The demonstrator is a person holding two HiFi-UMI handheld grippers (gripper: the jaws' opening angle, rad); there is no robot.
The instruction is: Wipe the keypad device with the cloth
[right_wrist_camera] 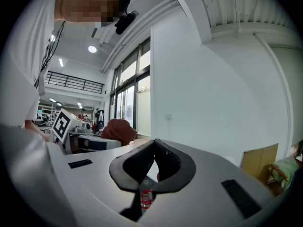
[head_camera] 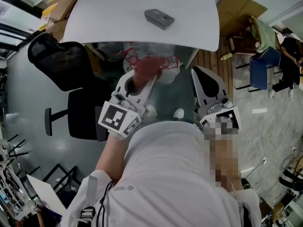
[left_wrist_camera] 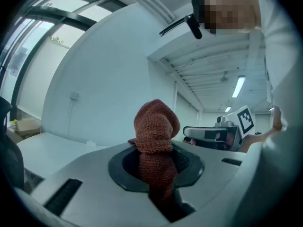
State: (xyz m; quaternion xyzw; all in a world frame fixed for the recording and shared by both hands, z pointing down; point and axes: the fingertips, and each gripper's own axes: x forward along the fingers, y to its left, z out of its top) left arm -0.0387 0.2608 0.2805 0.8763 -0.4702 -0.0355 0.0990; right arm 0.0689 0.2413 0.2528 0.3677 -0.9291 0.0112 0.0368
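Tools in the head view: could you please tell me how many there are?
2. The left tool is at the picture's left, shut on the red cloth; the right tool is at its right, shut and empty. None seems hidden.

On the counter (head_camera: 118,18), the keypad device (head_camera: 159,18) is too small for its keys to be told. The counter's far edge is cut off by the picture's top. Just off the counter's near edge the cloth (head_camera: 147,67) is blurred, its lower end hidden between the jaws of the left hand-held gripper (head_camera: 140,82). The clutter (head_camera: 113,50) beside it is unreadable.
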